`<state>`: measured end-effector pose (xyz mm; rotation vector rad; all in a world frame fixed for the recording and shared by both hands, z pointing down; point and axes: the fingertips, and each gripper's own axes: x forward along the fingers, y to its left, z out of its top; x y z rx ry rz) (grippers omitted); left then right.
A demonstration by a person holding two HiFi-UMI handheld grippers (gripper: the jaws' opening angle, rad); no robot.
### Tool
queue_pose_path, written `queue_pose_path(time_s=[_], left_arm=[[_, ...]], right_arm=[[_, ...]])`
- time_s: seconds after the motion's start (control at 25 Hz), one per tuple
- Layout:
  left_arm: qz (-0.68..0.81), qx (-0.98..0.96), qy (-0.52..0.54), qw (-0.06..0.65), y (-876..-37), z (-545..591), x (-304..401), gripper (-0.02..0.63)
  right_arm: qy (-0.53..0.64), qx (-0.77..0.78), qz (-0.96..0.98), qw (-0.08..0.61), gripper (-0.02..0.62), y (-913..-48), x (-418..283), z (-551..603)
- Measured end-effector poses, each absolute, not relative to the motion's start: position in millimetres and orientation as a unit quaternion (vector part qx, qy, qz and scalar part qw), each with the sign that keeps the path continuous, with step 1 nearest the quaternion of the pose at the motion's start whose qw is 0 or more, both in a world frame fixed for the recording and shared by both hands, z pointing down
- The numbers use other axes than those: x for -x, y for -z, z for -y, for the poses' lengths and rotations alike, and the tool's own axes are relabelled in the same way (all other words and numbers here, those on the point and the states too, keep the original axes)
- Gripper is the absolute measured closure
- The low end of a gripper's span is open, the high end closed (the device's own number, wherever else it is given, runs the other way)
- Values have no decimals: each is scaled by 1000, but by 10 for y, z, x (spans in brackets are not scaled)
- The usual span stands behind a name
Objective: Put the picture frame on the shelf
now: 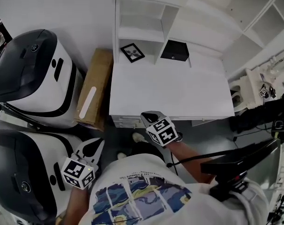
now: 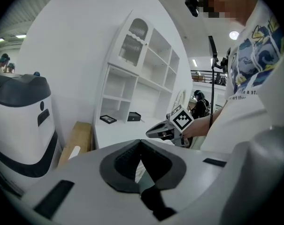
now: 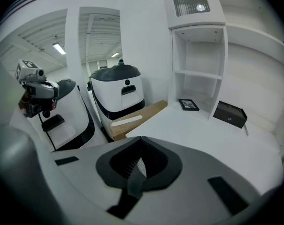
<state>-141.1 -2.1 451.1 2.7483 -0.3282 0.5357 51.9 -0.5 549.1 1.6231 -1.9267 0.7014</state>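
Head view looks down on a white tabletop (image 1: 170, 90) backed by a white shelf unit (image 1: 146, 13). The picture frame (image 1: 132, 52) lies flat in the unit's lowest left compartment, and a black box (image 1: 174, 50) sits just right of the partition. The left tool (image 1: 95, 144) hangs beside a white-and-black machine (image 1: 24, 172), well short of the tabletop. The right tool (image 1: 149, 116) is at its near edge. Each has its jaws pressed together with nothing between them. A cardboard box (image 1: 95, 86) lies along the tabletop's left side.

Black box (image 1: 174, 50) on the desk (image 1: 170, 93); cardboard box (image 1: 95, 86) beside two white machines (image 1: 34, 76)
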Motion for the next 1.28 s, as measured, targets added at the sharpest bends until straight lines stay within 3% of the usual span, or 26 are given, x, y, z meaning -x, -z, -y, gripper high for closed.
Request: queue_pose_path(time_s=[1.28], left_arm=[[126, -956, -199, 174, -4653, -302, 1719, 594]], right_arm=[[-230, -552, 753, 272, 571, -5389, 72, -273]])
